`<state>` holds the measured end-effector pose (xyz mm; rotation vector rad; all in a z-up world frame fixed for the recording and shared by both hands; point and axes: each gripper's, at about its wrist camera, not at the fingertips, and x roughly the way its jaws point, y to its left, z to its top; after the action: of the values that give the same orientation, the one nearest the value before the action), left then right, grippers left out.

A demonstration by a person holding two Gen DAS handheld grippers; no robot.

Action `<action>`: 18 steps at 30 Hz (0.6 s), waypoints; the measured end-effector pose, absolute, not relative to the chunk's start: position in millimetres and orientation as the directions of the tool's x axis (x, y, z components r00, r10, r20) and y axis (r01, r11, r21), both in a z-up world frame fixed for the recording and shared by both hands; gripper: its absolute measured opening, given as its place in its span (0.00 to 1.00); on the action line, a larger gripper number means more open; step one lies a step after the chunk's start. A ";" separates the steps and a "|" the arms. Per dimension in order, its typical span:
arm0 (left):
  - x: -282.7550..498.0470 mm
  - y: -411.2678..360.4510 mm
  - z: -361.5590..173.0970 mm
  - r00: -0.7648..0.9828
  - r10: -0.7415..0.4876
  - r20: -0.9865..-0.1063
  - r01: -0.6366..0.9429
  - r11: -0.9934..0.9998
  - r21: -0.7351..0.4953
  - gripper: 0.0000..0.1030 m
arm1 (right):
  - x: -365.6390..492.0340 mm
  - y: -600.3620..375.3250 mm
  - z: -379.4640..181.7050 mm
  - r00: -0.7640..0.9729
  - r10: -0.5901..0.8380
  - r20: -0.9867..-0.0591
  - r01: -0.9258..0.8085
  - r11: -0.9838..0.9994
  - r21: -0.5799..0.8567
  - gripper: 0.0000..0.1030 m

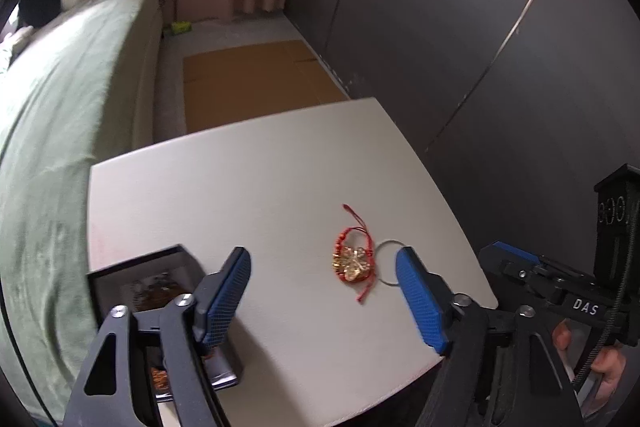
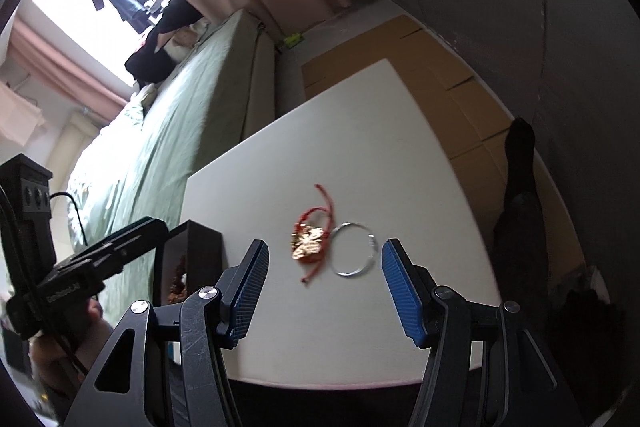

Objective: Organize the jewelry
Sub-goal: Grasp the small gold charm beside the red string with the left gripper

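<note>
On the white table (image 1: 256, 187), a red cord bracelet (image 1: 354, 261) with a gold charm is laid just beside a silver bangle (image 2: 353, 249), the two apparently touching. A black jewelry box (image 1: 160, 291) is positioned at the table's left edge. The left gripper (image 1: 324, 295) and the right gripper (image 2: 326, 287) are held above the table with fingers spread wide, nothing being gripped.

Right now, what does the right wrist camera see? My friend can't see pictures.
The open right gripper hovers above a white table, pointing at a red string bracelet with a gold charm and a silver bangle beside it. A dark box sits at the table's left edge.
</note>
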<state>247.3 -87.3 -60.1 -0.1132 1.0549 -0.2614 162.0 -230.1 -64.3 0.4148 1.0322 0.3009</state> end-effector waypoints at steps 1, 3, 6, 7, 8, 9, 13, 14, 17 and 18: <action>250.4 -91.3 -64.6 0.451 -0.269 -0.851 0.160 0.962 -0.219 0.61 | 162.1 -233.9 -66.2 0.484 0.430 -0.762 -0.040 0.881 0.471 0.58; 256.8 -98.8 -75.4 0.416 -0.275 -0.867 0.160 0.960 -0.229 0.46 | 162.2 -243.0 -70.7 0.486 0.428 -0.762 -0.021 0.877 0.479 0.58; 264.4 -110.3 -91.6 0.367 -0.283 -0.886 0.163 0.957 -0.238 0.33 | 161.8 -253.8 -77.1 0.489 0.427 -0.761 0.000 0.872 0.489 0.58; 266.2 -113.9 -96.0 0.356 -0.288 -0.889 0.166 0.956 -0.244 0.33 | 161.7 -256.7 -79.4 0.490 0.426 -0.761 0.004 0.871 0.491 0.58; 268.0 -118.3 -100.6 0.348 -0.288 -0.892 0.170 0.955 -0.243 0.33 | 161.5 -258.4 -81.2 0.491 0.427 -0.760 0.004 0.871 0.491 0.58; 269.4 -122.2 -103.5 0.344 -0.284 -0.895 0.172 0.956 -0.237 0.32 | 161.2 -259.7 -83.0 0.490 0.428 -0.760 0.001 0.871 0.491 0.58; 276.1 -133.8 -120.9 0.309 -0.269 -0.912 0.169 0.959 -0.226 0.21 | 161.5 -262.7 -91.7 0.480 0.432 -0.763 -0.014 0.874 0.486 0.58; 277.4 -135.7 -124.7 0.302 -0.263 -0.916 0.166 0.961 -0.221 0.21 | 161.9 -262.7 -92.9 0.478 0.432 -0.765 -0.015 0.875 0.484 0.58; 281.0 -141.1 -134.6 0.285 -0.250 -0.925 0.162 0.964 -0.211 0.20 | 163.5 -265.2 -98.6 0.470 0.438 -0.766 -0.019 0.873 0.487 0.58; 281.4 -142.4 -137.2 0.279 -0.245 -0.928 0.161 0.965 -0.206 0.19 | 163.7 -265.3 -99.7 0.469 0.438 -0.767 -0.019 0.873 0.487 0.58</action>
<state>281.4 -142.4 -137.2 -0.0770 1.2590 -0.2724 163.7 -265.3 -99.7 0.4472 1.0531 0.2919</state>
